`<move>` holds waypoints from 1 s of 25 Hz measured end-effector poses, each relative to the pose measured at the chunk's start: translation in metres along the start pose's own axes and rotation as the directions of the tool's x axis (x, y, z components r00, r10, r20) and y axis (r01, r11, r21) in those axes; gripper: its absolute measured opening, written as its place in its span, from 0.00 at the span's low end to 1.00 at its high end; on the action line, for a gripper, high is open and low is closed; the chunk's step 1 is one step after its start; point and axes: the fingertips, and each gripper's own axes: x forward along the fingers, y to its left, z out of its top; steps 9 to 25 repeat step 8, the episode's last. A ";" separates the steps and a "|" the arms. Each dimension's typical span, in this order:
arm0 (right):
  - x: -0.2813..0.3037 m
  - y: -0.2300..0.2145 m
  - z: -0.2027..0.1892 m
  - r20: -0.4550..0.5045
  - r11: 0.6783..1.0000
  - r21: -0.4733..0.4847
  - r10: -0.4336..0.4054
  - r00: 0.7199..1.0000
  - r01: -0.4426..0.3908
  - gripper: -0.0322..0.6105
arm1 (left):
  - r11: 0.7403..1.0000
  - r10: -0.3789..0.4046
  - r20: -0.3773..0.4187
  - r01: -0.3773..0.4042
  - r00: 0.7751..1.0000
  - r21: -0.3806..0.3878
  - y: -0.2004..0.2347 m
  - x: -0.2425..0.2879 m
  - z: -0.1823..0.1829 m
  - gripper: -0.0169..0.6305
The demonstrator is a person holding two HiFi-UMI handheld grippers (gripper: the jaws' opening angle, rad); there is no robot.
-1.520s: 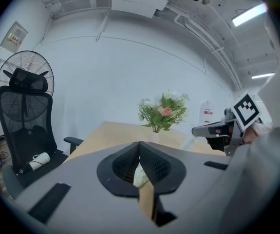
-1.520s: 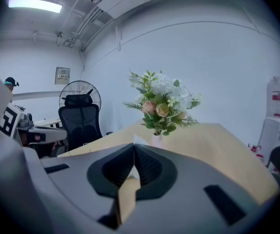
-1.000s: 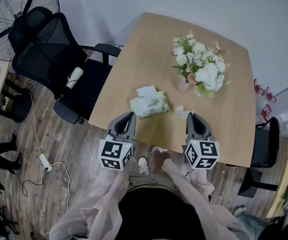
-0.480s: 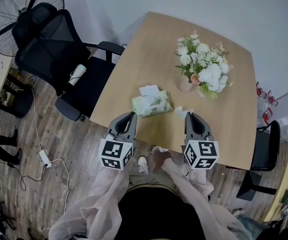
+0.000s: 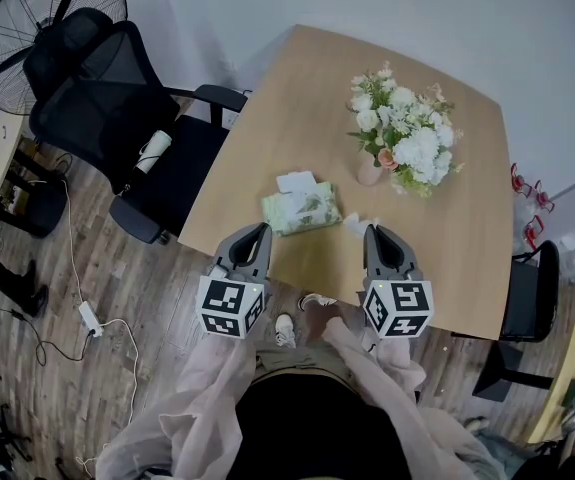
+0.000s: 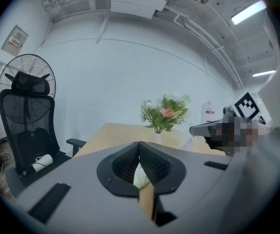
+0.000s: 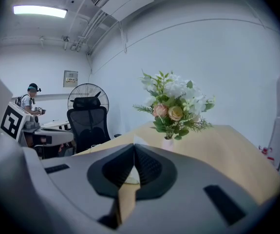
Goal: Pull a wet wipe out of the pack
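Observation:
The wet wipe pack [image 5: 303, 211], green and white, lies flat on the wooden table [image 5: 437, 228] with a white sheet [image 5: 295, 181] at its far side. My left gripper [image 5: 260, 230] hovers over the table's near edge, just short of the pack, jaws shut and empty. My right gripper [image 5: 373, 231] is level with it on the right, also shut. A small crumpled white wipe [image 5: 355, 225] lies beside its tip; I cannot tell whether they touch. Through the left gripper's jaws a pale bit of the pack [image 6: 140, 177] shows.
A vase of white and pink flowers [image 5: 399, 136] stands behind the pack, to the right. A black office chair [image 5: 117, 118] and a floor fan [image 5: 37, 28] stand left of the table. A second chair [image 5: 527, 288] stands at the right. Cables lie on the floor.
My right gripper has edged slightly left toward the pack. The left gripper and the pack have stayed where they were.

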 end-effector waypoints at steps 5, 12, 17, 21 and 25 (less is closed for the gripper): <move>0.002 0.000 -0.002 -0.009 1.000 0.000 0.005 1.000 -0.005 0.06 | 1.000 -0.008 -0.001 0.008 1.000 -0.007 -0.002 0.003 0.000 0.04; 0.001 -0.001 -0.004 -0.012 1.000 0.000 0.003 1.000 -0.003 0.06 | 1.000 -0.009 -0.003 0.009 1.000 -0.006 -0.003 0.005 -0.001 0.04; 0.001 -0.001 -0.004 -0.012 1.000 0.000 0.003 1.000 -0.003 0.06 | 1.000 -0.009 -0.003 0.009 1.000 -0.006 -0.003 0.005 -0.001 0.04; 0.001 -0.001 -0.004 -0.012 1.000 0.000 0.003 1.000 -0.003 0.06 | 1.000 -0.009 -0.003 0.009 1.000 -0.006 -0.003 0.005 -0.001 0.04; 0.001 -0.001 -0.004 -0.012 1.000 0.000 0.003 1.000 -0.003 0.06 | 1.000 -0.009 -0.003 0.009 1.000 -0.006 -0.003 0.005 -0.001 0.04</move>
